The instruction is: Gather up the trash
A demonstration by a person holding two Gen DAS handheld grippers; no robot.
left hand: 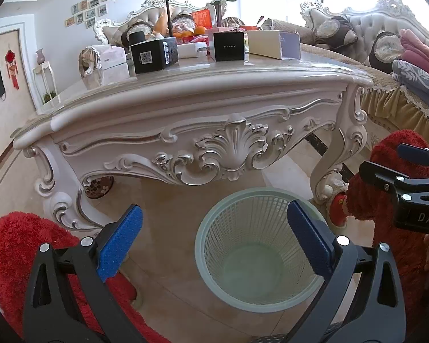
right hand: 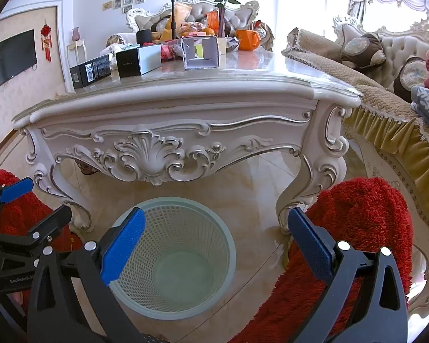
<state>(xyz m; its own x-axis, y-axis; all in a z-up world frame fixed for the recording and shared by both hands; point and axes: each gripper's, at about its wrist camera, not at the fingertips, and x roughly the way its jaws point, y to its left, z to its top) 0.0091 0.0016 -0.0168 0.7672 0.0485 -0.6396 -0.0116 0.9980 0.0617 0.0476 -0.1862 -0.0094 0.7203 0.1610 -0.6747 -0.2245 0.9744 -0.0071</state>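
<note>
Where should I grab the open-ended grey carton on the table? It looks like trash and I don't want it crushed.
Take the grey carton across its two side walls near the open end, coming from the table's front edge. It lies flat with its hollow mouth towards you, and squeezing top to bottom would probably collapse it.

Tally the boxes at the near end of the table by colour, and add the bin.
Black boxes: 2, one with a code label, one with a small logo
Pale open box: 1
Green bin: 1, empty
Total: 4

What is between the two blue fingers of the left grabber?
The pale green mesh basket, seemingly empty, on the floor, seen in the left wrist view between the open left gripper's fingers.
</note>
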